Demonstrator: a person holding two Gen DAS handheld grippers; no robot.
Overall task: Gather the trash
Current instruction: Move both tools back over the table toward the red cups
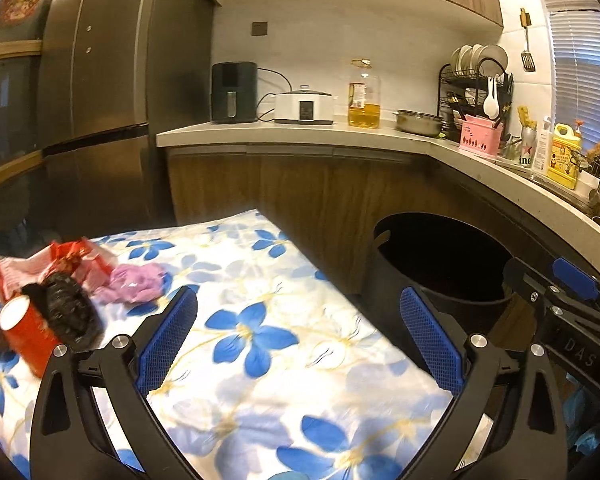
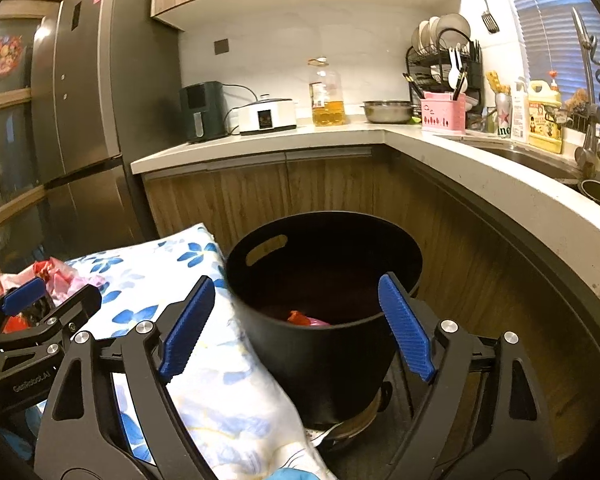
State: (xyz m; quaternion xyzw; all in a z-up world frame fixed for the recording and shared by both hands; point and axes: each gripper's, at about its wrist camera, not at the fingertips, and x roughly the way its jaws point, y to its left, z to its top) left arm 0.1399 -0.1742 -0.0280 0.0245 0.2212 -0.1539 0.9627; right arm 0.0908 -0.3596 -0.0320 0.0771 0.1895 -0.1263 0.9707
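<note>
On the floral cloth (image 1: 260, 344), a red paper cup (image 1: 22, 334) lies tipped, mouth up-left, among wrappers well left of the left gripper (image 1: 300, 336), whose fingers gape empty. The right gripper (image 2: 298, 322), equally wide and empty, frames the black bin (image 2: 324, 280) holding scraps.

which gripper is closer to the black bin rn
Right. The right gripper hangs open right at the black bin, its fingers framing the near rim. The left gripper is open over the floral cloth, with the bin off to its right.
</note>
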